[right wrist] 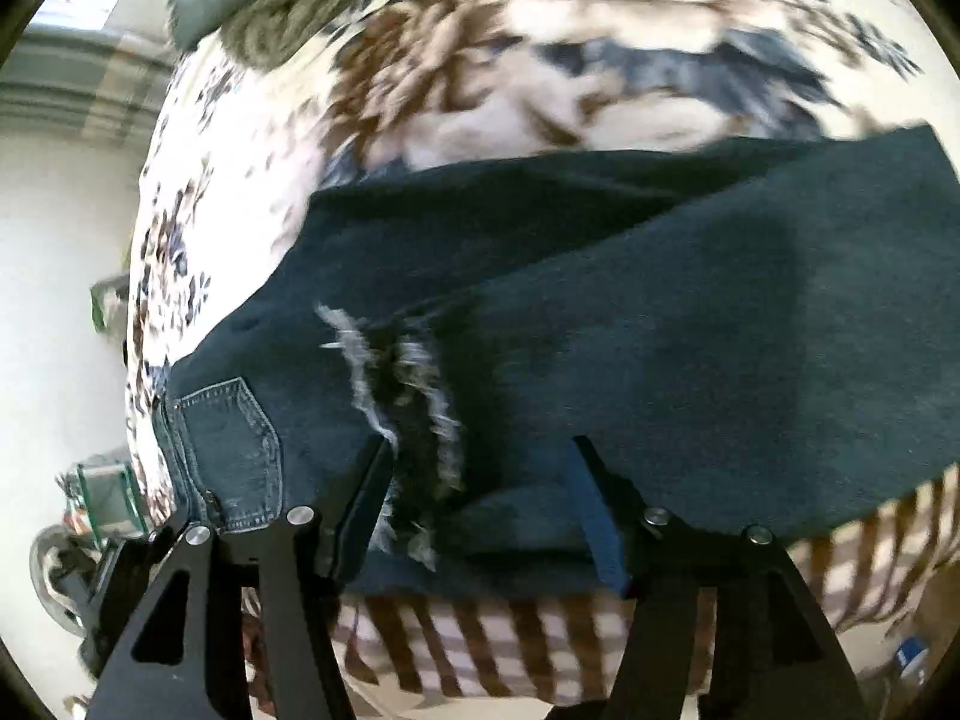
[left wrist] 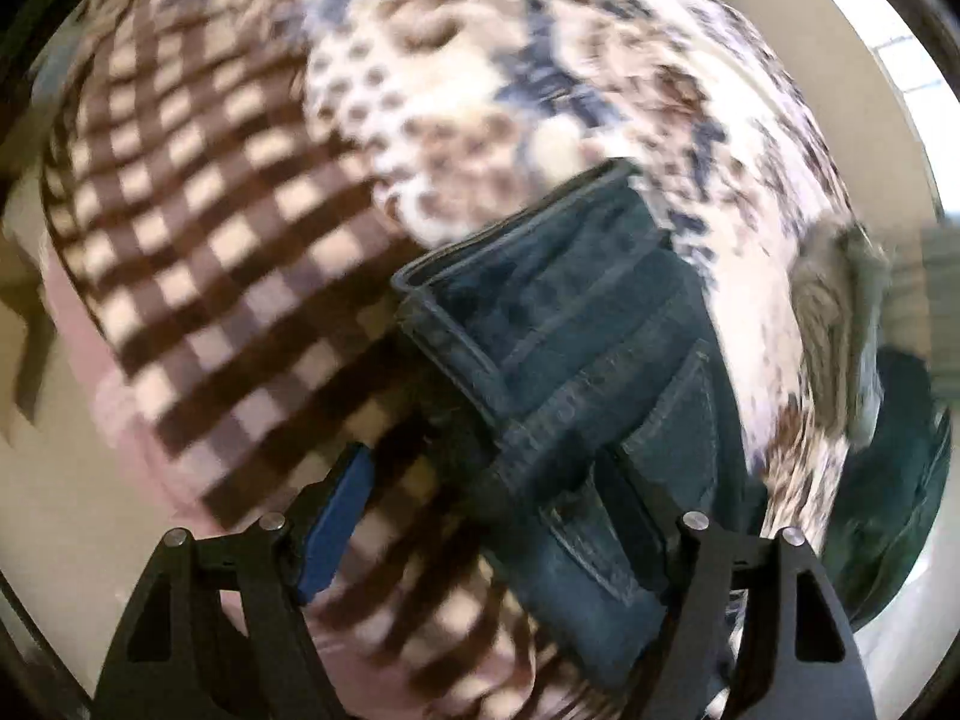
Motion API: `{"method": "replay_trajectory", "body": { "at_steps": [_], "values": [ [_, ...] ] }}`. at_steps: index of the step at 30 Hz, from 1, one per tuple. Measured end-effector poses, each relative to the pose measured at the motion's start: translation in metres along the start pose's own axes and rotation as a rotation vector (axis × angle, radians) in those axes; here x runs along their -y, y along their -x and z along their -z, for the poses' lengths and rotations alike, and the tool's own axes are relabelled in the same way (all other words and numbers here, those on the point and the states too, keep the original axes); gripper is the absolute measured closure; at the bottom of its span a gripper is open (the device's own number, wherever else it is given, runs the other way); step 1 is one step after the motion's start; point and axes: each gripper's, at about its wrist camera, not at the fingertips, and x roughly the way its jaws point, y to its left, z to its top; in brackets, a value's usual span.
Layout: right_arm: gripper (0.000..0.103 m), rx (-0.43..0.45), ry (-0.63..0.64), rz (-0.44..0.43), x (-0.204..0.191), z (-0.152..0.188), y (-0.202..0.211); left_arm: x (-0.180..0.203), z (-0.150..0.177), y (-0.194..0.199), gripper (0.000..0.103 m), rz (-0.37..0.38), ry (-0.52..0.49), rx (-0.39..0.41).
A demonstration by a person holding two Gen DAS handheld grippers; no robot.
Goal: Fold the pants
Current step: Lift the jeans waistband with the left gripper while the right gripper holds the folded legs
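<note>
Grippers first, nearest the lenses. Left gripper (left wrist: 504, 504): jaws stand wide apart, blue pad (left wrist: 336, 525) visible on the left finger; the right finger lies over the waistband end of the dark blue denim pants (left wrist: 576, 360), but the pads do not press on the cloth, so nothing is held. Right gripper (right wrist: 480, 480): jaws apart, straddling the frayed, whitish torn patch (right wrist: 396, 396) of the pants; cloth lies between the fingers, but no pinch on it can be seen. Both views are motion-blurred.

Pants position: laid on a bed, partly over the brown-and-cream checked blanket (left wrist: 198, 276) at the near side and partly over the white bedspread with brown and blue floral print (left wrist: 468, 90) beyond. In the right wrist view a back pocket with light stitching (right wrist: 231, 450) shows at near left, and the legs run off to the right as two overlapping dark layers. In the left wrist view the waistband lies folded in layers, running from near right toward the middle.

Far: a grey-green knitted cloth (right wrist: 264, 6) rests on the bedspread's far left edge. Pale floor (right wrist: 54, 276) lies left of the bed.
</note>
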Motion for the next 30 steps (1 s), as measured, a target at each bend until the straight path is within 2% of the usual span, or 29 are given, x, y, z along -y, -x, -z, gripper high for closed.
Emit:
{"method": "replay_trajectory", "body": {
  "at_steps": [1,3,5,8,10,11,13,15,16,18,20,25,30],
  "values": [
    [0.04,0.0,-0.01,0.012,0.006,0.001,0.001,-0.004,-0.003,-0.007,0.035,0.035,0.031,-0.002],
    [0.04,-0.003,-0.017,0.033,0.018,0.004,0.005,-0.011,-0.007,-0.015,0.063,0.092,0.076,0.018],
    [0.04,0.002,-0.024,0.049,0.027,0.005,0.006,-0.012,-0.01,-0.017,0.068,0.141,0.094,0.044],
    [0.04,0.011,-0.033,0.052,0.046,0.008,0.018,-0.01,-0.009,-0.02,0.068,0.176,0.08,0.065],
    [0.04,0.008,-0.032,0.056,0.044,0.006,0.016,-0.019,-0.011,-0.027,0.057,0.214,0.098,0.063],
    [0.04,0.004,-0.029,0.055,0.04,0.004,0.013,-0.026,-0.013,-0.034,0.052,0.271,0.132,0.058],
    [0.04,-0.004,-0.021,0.059,0.033,0.004,0.01,-0.042,-0.018,-0.041,0.051,0.34,0.203,0.055],
    [0.04,-0.01,-0.006,0.063,0.029,0.004,0.009,-0.042,-0.023,-0.044,0.054,0.367,0.237,0.063],
    [0.04,-0.011,-0.001,0.065,0.026,0.003,0.006,-0.037,-0.023,-0.042,0.056,0.354,0.225,0.076],
    [0.04,-0.015,0.004,0.065,0.028,0.004,0.007,-0.026,-0.021,-0.035,0.073,0.333,0.175,0.112],
    [0.04,-0.015,0.001,0.057,0.029,0.003,0.008,-0.014,-0.018,-0.022,0.078,0.304,0.132,0.148],
    [0.04,-0.01,0.005,0.028,0.039,0.004,0.014,0.018,-0.007,0.028,0.081,0.288,0.005,0.232],
    [0.04,-0.007,0.007,0.003,0.052,0.005,0.025,0.075,0.027,0.085,0.081,0.256,-0.225,0.337]
  ]
}}
